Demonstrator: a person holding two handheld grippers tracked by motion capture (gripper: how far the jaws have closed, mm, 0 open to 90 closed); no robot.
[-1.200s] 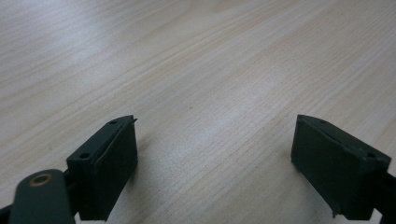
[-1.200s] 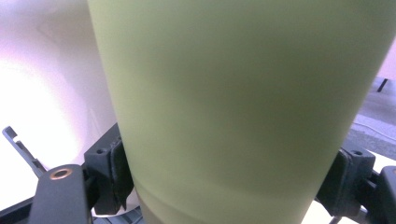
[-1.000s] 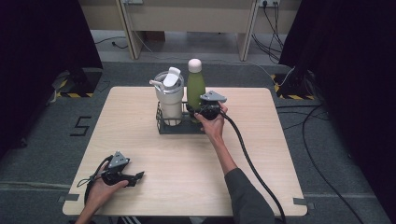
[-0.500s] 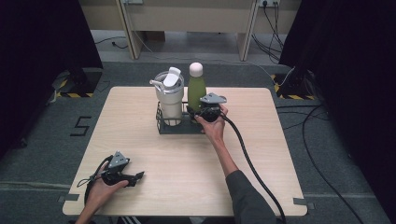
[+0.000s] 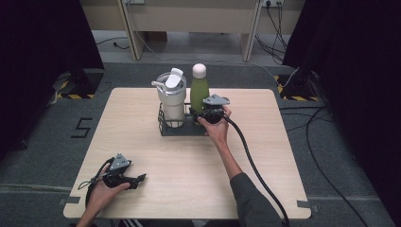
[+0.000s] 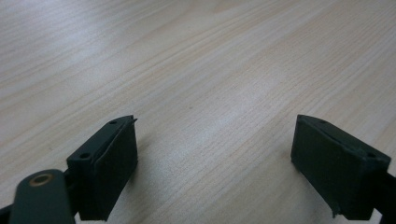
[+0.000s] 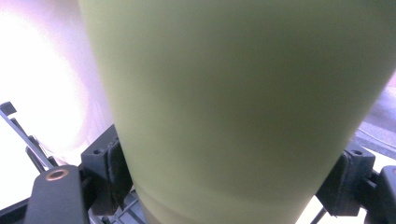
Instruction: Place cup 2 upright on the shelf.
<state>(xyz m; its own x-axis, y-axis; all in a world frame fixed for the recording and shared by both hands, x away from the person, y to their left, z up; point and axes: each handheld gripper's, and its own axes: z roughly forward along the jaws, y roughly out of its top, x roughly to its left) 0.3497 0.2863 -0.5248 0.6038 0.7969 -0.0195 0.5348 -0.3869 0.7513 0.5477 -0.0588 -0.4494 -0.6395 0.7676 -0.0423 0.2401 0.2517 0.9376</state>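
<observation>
A: High view. Report positions relative to the black wire rack [image 5: 182, 128].

B: The rack stands on the wooden table [image 5: 265, 156], toward its far edge. A white lidded tumbler [image 5: 171, 98] sits upright in the rack's left section; a green bottle [image 5: 199, 93] with a white cap stands upright in the right section, just beside the tumbler. The right gripper [image 5: 204, 113] is at the rack's right end, against the bottle's lower body, with a black cable trailing back along the forearm. The left gripper [image 5: 140, 178] rests on the table well apart from the rack, near the front left corner, held in the left hand [image 5: 101, 191].

A: Left gripper view. Jaw state?

B: Jaws wide apart. Between them lies bare wood grain of the table [image 6: 210, 93].

A: Right gripper view. Jaw state?

B: The green bottle [image 7: 233, 107] stands between the two jaws. Both pads [image 7: 114, 172] press against its sides, so the jaws are clamped on the bottle. The rack's wires [image 7: 21, 133] show at lower left, with a bright white surface behind them, too washed out to identify.
</observation>
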